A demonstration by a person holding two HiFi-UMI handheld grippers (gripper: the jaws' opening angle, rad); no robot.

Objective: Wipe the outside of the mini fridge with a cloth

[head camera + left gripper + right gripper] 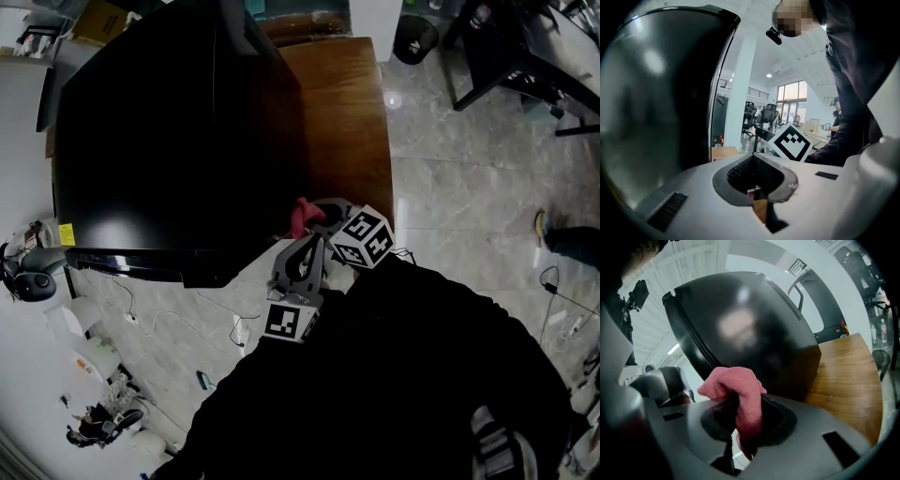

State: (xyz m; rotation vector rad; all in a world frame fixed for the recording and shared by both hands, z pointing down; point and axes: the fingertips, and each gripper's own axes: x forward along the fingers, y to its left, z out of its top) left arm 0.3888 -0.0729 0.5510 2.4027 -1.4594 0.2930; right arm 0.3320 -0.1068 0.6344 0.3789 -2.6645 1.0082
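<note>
Closest to you, your dark sleeve [403, 375] fills the bottom of the head view, and both grippers sit tight together just ahead of it, above the near edge of the wooden surface [342, 122]. Your left gripper [307, 244] is the nearer one, its marker cube turned toward you; in the left gripper view its jaws [757, 194] are pressed together with nothing between them, and only a sliver of wood and a speck of pink show through the slit. Your right gripper [319, 217] lies just beside it on the right, and its jaws [740, 427] are clenched on the pink cloth [736, 385], which bunches up over the tips and hangs down through the gap. In the head view that cloth [302, 216] sits right at the near right corner of the mini fridge [169, 131]; you cannot tell from any view whether it is touching the fridge's side. The fridge is black and glossy, and it stands on the left part of the surface, leaving a strip of bare wood along the right edge. Beyond the surface's right edge lies a pale marble floor [469, 187], and a black waste bin [415, 37] stands past the far right corner.
</note>
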